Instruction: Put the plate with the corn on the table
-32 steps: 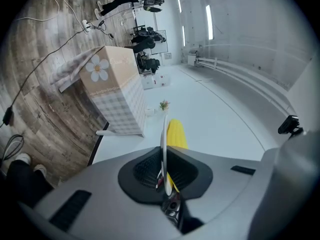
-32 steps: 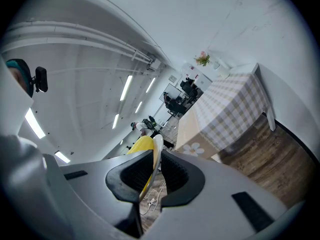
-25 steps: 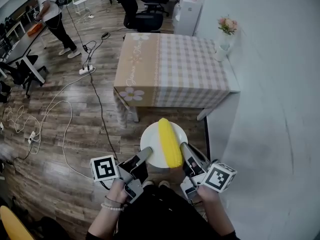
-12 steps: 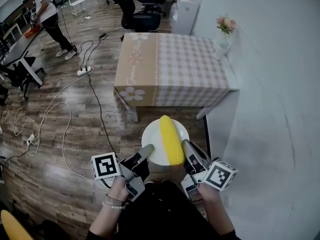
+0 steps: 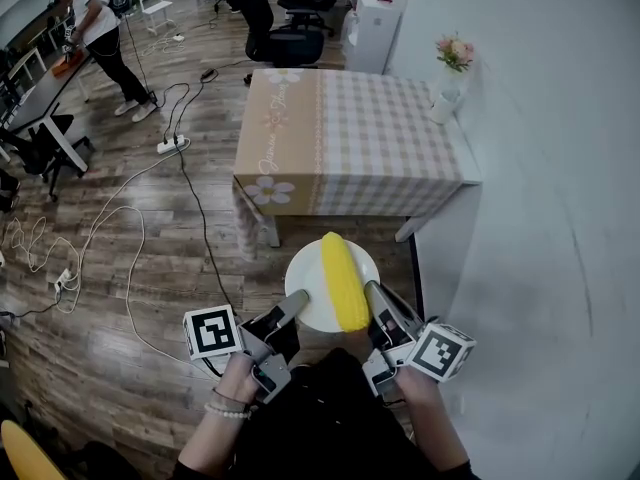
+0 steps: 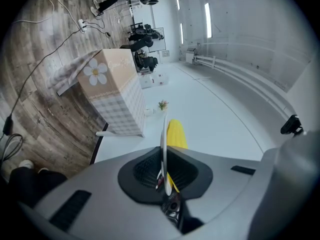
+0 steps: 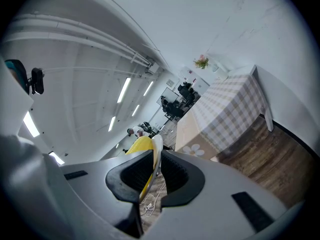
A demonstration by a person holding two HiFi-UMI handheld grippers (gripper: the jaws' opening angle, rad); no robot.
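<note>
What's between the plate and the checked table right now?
Only a strip of bare wooden floor, seen in the head view; the plate hangs short of the table.

A: Room, quick?
B: Wood-plank floor [image 5: 130,298], plain white wall [image 5: 560,168] on the rt. Worktop [image 5: 350,138] w/ checked cloth stands against it, flower vase [image 5: 447,93] by its far rt edge.
A: Beyond that?
B: Black office chairs [image 5: 290,38], white cabinet [image 5: 372,30] beside them. Cables [image 5: 190,198] + power strip [image 5: 172,142] on the floor to the left. Desk [image 5: 35,98] far left, person [image 5: 100,28] standing nr it. Strip lights [image 7: 122,90] on the ceiling.
</note>
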